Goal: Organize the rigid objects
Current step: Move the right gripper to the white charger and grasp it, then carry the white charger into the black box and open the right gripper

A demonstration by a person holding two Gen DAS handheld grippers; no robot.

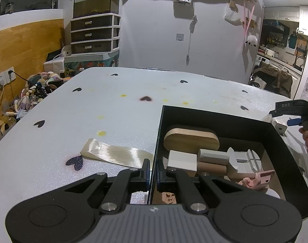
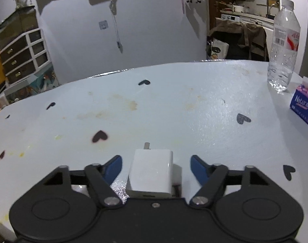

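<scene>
My left gripper (image 1: 153, 171) is shut on the left wall of a black box (image 1: 224, 115), one finger inside and one outside. In the box lie an oval wooden block (image 1: 191, 139), a white cube (image 1: 182, 161), a grey block (image 1: 212, 156), a wooden cylinder (image 1: 211, 168), a white ribbed part (image 1: 245, 161) and a pink piece (image 1: 259, 180). My right gripper (image 2: 156, 165) is open around a white charger plug (image 2: 151, 173) that lies on the table between the blue pads (image 2: 113, 167). The right gripper also shows at the right edge of the left wrist view (image 1: 295, 113).
The table (image 2: 174, 105) has a white cover with black hearts and yellow stains. A cream shoehorn-like strip (image 1: 115, 151) lies left of the box. A water bottle (image 2: 283, 44) and a purple tissue pack (image 2: 304, 103) stand at the far right.
</scene>
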